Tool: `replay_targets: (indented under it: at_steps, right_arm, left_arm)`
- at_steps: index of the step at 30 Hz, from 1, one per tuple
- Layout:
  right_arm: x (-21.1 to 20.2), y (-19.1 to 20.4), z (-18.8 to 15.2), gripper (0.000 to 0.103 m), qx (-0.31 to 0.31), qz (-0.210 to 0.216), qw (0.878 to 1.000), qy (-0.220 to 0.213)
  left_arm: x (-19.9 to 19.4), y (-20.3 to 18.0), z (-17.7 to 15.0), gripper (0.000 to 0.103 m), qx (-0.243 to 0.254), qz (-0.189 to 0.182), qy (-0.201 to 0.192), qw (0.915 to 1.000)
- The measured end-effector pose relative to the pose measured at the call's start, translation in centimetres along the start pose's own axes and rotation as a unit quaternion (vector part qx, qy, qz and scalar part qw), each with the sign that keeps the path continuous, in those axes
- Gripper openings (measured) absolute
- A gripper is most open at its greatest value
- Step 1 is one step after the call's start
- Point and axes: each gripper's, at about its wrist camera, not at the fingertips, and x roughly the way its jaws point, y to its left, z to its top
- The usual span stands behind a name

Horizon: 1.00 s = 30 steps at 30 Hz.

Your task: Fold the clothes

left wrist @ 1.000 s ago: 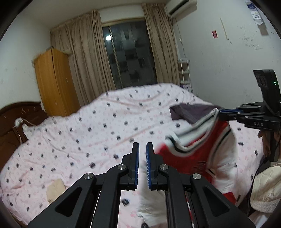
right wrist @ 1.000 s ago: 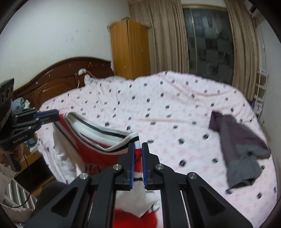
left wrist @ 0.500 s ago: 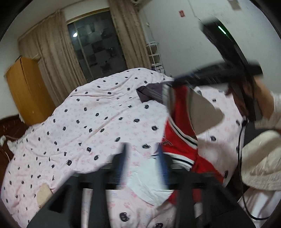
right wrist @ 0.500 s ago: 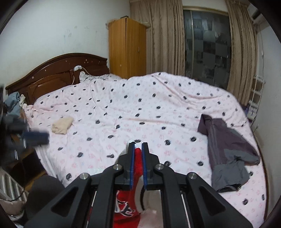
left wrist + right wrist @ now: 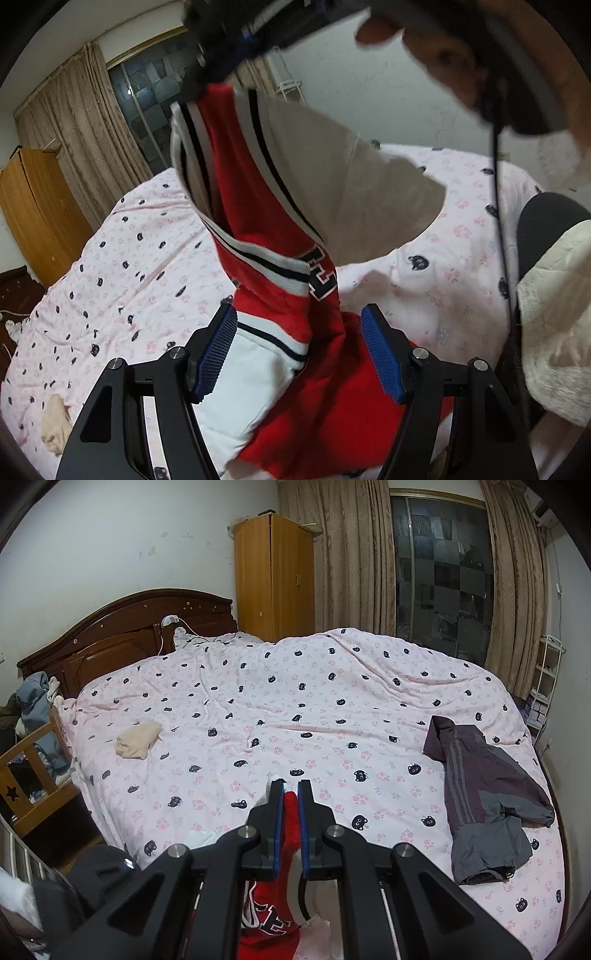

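- The left gripper, clenched a second ago, now has its blue-padded jaws opening, spread either side of the red-and-white jersey with striped trim without pressing it.
- It has dropped low and close to the hanging jersey, which now fills its view.
- The right gripper stays clamped on a red fold of the jersey, which hangs from it above the near edge of the pink cat-print bed.
- A dark purple-grey jacket and a beige cloth lie on the bed as before.
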Motion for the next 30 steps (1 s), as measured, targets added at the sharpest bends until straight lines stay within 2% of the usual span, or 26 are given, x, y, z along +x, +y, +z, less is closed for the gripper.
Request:
replay_targets:
  at_steps: [1,2,3,5,8,11,14,18,22,26,30]
  right_arm:
    - [0.0,-0.1,0.0,0.008,0.001,0.000,1.000,0.000]
    - [-0.1,-0.1,0.0,0.008,0.001,0.000,1.000,0.000]
    - [-0.1,-0.1,0.0,0.008,0.001,-0.001,1.000,0.000]
    - [-0.1,-0.2,0.0,0.008,0.001,0.000,1.000,0.000]
    - [-0.2,-0.4,-0.1,0.008,-0.001,0.001,1.000,0.000]
    - [-0.2,-0.4,-0.1,0.008,-0.002,0.000,1.000,0.001]
    - [-0.3,-0.5,-0.3,0.008,-0.004,-0.003,1.000,0.001]
    - [-0.4,-0.6,-0.4,0.008,-0.008,-0.006,1.000,0.001]
    - [-1.1,-1.1,-0.4,0.008,-0.011,-0.006,1.000,-0.005]
    - [-2.8,-1.4,-0.3,0.008,-0.014,0.005,1.000,-0.021]
    - [-4.5,-1.2,0.0,0.008,-0.024,0.019,0.999,-0.037]
  left_arm:
    - [0.3,0.2,-0.1,0.063,-0.007,0.002,0.006,1.0000]
    - [0.6,0.5,-0.2,0.057,-0.013,0.005,0.012,0.9998]
    - [0.9,0.7,-0.3,0.044,-0.020,0.007,0.017,0.9996]
    - [1.5,1.1,-0.3,0.033,-0.023,0.007,0.030,0.9993]
    - [2.3,1.5,-0.7,0.023,-0.024,0.002,0.046,0.9987]
    - [2.6,1.7,-0.9,0.007,-0.028,-0.003,0.052,0.9982]
    - [2.5,2.3,-0.9,0.006,-0.036,-0.011,0.054,0.9978]
    - [0.8,4.4,-0.5,0.006,-0.050,0.006,0.043,0.9978]
    - [-2.5,7.8,0.5,0.006,-0.047,0.059,0.019,0.9970]
    - [-6.4,11.0,1.7,0.005,-0.051,0.124,-0.026,0.9906]
    - [-8.8,12.4,3.1,0.005,-0.048,0.157,-0.055,0.9849]
